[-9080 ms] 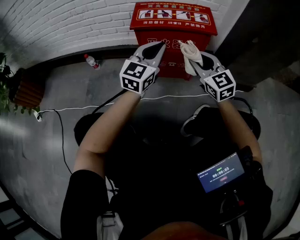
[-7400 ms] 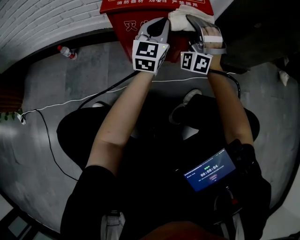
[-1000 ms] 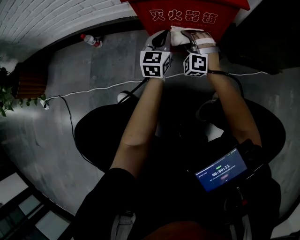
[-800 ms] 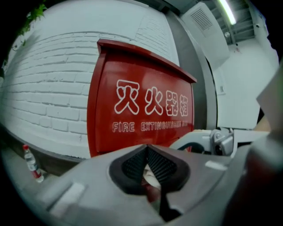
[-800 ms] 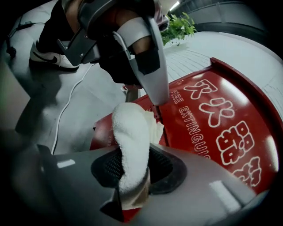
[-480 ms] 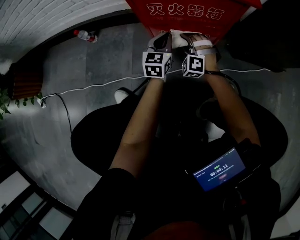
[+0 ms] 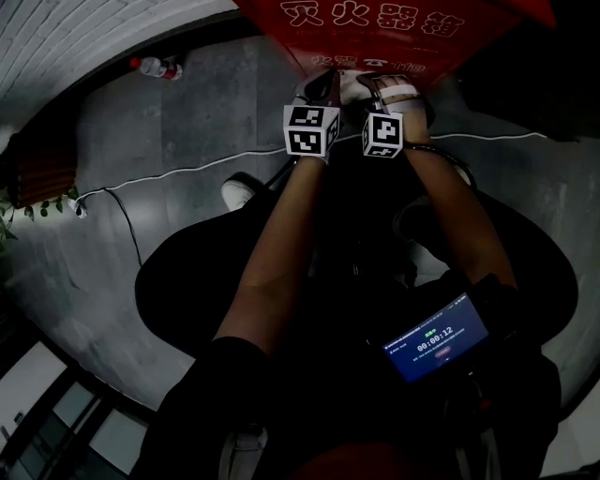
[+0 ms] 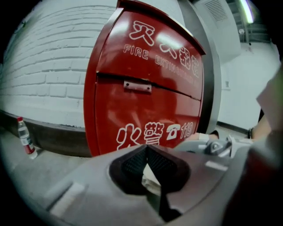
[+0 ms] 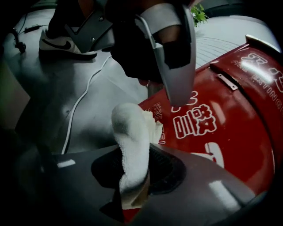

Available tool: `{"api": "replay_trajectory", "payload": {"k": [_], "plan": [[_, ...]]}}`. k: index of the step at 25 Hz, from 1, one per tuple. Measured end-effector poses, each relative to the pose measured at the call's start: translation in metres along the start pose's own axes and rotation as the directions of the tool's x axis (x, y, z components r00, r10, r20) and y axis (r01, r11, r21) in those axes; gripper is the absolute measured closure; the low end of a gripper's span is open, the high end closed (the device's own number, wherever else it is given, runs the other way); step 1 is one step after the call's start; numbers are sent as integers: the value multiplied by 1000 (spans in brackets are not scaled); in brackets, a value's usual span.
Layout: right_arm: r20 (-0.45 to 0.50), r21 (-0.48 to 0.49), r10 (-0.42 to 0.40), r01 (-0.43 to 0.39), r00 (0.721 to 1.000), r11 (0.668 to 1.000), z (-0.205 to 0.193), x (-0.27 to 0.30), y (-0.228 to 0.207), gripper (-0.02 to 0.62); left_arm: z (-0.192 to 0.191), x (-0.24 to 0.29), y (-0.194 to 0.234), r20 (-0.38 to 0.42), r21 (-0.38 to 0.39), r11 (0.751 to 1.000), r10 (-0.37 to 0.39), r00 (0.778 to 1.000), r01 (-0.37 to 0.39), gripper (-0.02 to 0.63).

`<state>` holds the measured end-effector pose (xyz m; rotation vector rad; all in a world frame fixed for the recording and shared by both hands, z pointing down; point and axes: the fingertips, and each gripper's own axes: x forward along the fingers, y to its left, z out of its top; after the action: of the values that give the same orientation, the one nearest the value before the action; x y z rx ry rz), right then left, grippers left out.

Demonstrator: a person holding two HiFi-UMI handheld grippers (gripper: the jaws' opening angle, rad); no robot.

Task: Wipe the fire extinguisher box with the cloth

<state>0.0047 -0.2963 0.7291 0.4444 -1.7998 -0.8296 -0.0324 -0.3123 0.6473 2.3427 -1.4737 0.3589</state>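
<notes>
A clear plastic bottle [image 7: 155, 67] with red on it sits on the grey floor [image 7: 187, 122], near the foot of a white brick wall [image 7: 94, 28]. 1 thin white cable [image 7: 178, 173] crosses the floor beside a white shoe [image 7: 239, 194]. Plant leaves [image 7: 9, 211] show at the left edge. A small screen [image 7: 436, 337] reads 00:00:12.

fire extinguisher box [image 8: 146, 88]: red painted sheet metal, glossy, glare patches toward 1 o'clock; cloth [image 9: 130, 145]: white terry, nubby, matt; right hand-held gripper [image 9: 132, 174]: grey matt plastic shell, black fine-ribbed pads [image 9: 166, 171]; left hand-held gripper [image 8: 147, 159]: same finish; wall [image 8: 48, 75] at 9 o'clock: white-painted brick, rough; floor [image 7: 187, 122]: grey, concrete-like, smooth, dull sheen; bottle [image 8: 25, 139]: clear plastic
</notes>
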Motion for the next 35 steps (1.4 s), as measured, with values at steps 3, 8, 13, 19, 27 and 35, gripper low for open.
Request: {"api": "replay_trajectory", "payload": {"k": [3, 8, 13, 19, 27, 35], "plan": [[-16, -1, 37, -37, 999, 999, -7, 12, 16, 491, -11, 8, 5, -20, -3, 1000, -1, 1000, 1, 607], [-58, 16, 78, -77, 995, 997, -17, 29, 35, 491, -28, 17, 6, -52, -11, 1000, -12, 999, 11, 607], [-97, 67, 106, -100, 990, 993, -24, 40, 47, 489, -37, 16, 5, -72, 1, 1000, -31, 997, 31, 607], [-99, 93, 99, -89, 990, 992, -19, 29, 38, 482, -34, 7, 11, -65, 18, 999, -29, 997, 31, 607], [-28, 82, -54, 56, 998, 995, 23, -39, -16, 482, 17, -28, 12, 19, 48, 998, -32, 999, 31, 607], [88, 133, -360, 347, 929, 928, 100, -143, -145, 482, 119, -94, 20, 201, 102, 995, -4, 980, -17, 607]]}}
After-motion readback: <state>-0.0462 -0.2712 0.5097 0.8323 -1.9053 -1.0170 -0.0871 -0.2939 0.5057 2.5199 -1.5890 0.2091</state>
